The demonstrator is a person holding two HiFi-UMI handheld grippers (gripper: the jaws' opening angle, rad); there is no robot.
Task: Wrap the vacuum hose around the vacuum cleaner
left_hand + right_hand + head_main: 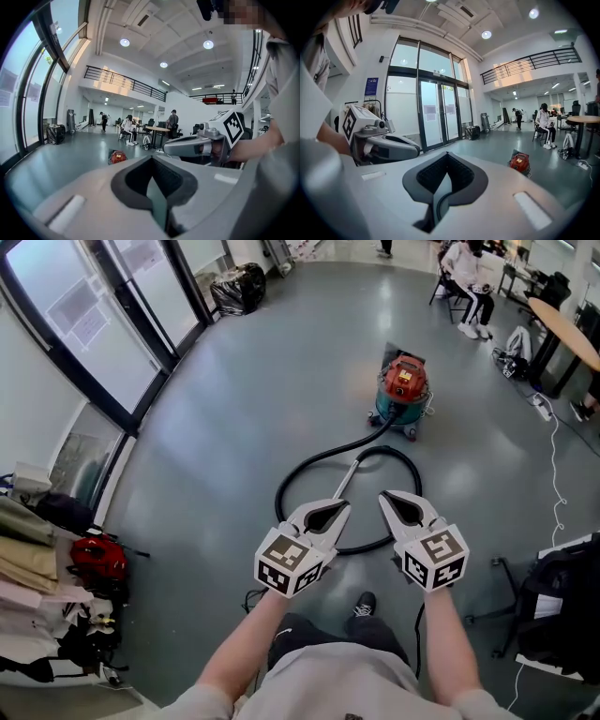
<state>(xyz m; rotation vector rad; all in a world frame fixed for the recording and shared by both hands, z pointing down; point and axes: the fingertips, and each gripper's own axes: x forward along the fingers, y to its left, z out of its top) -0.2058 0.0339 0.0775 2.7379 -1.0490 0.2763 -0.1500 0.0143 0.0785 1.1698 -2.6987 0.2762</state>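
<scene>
The red and teal vacuum cleaner [404,390] stands on the grey floor a few steps ahead. Its black hose [319,460] runs from the base toward me and lies in a loose loop on the floor, with a metal wand [345,478] across the loop. My left gripper [335,513] and right gripper [394,501] are held side by side in the air above the near part of the loop, both shut and empty. The vacuum cleaner [118,156] is small and distant in the left gripper view, and the vacuum cleaner [519,162] is likewise far in the right gripper view.
Glass doors [103,324] line the left side, with black bags [239,287] near them. Clothes and a red bag [97,559] sit at the near left. A seated person [469,277], a round table [567,329] and a white cable [555,456] are on the right. A dark chair [562,606] stands near right.
</scene>
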